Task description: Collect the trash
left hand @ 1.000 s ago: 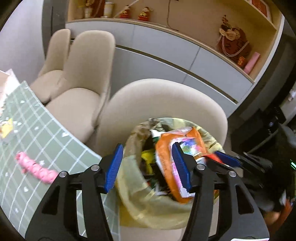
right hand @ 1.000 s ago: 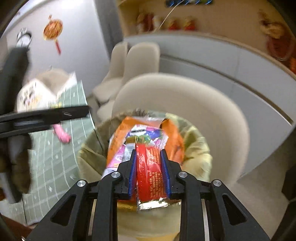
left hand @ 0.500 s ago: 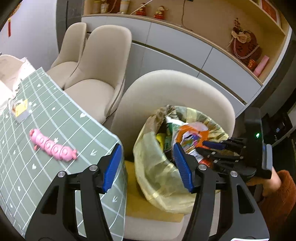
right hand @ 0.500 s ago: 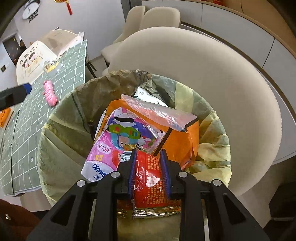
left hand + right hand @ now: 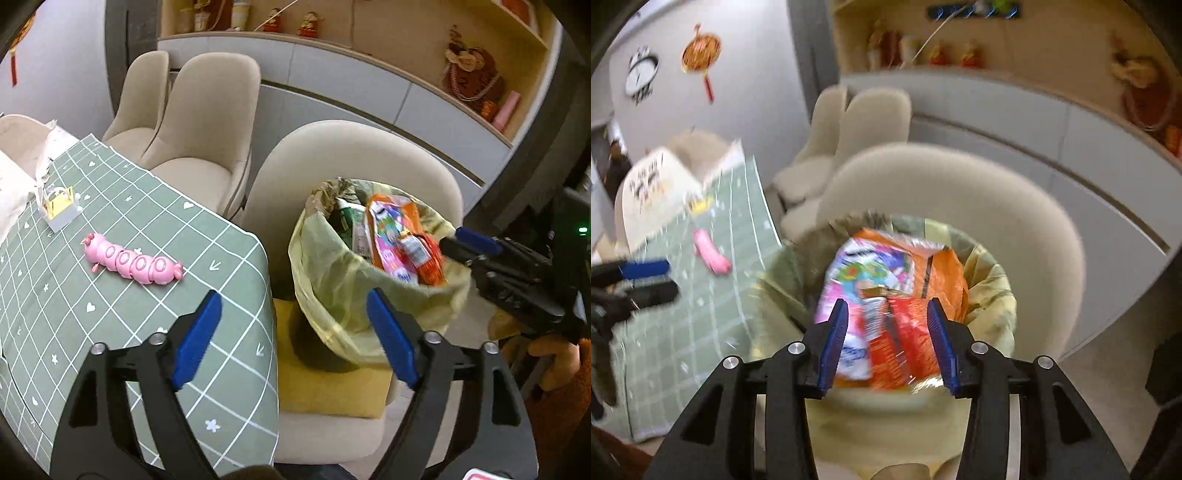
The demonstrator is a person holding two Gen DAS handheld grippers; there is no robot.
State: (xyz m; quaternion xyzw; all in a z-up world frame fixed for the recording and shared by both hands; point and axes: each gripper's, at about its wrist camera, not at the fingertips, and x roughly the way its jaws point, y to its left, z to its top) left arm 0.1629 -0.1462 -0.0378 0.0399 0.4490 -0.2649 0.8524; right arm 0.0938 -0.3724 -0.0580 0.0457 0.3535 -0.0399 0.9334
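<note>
Both jaws have just been opening — the right gripper [image 5: 888,341] stands wide above the red wrapper [image 5: 905,332] in the lined bin [image 5: 332,295]; left gripper [image 5: 295,336] gapes empty.

The left gripper [image 5: 293,332] has shiny black plastic arms, blue ribbed pads and round silver screws. The right gripper [image 5: 888,341] looks the same. A fuzzy orange-brown sleeve [image 5: 561,373] covers the arm.

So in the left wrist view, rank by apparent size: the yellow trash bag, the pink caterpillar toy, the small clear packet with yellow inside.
1. yellow trash bag, clearly largest
2. pink caterpillar toy
3. clear packet, smallest, though it lies farther from the camera, so its true size is unsure
</note>
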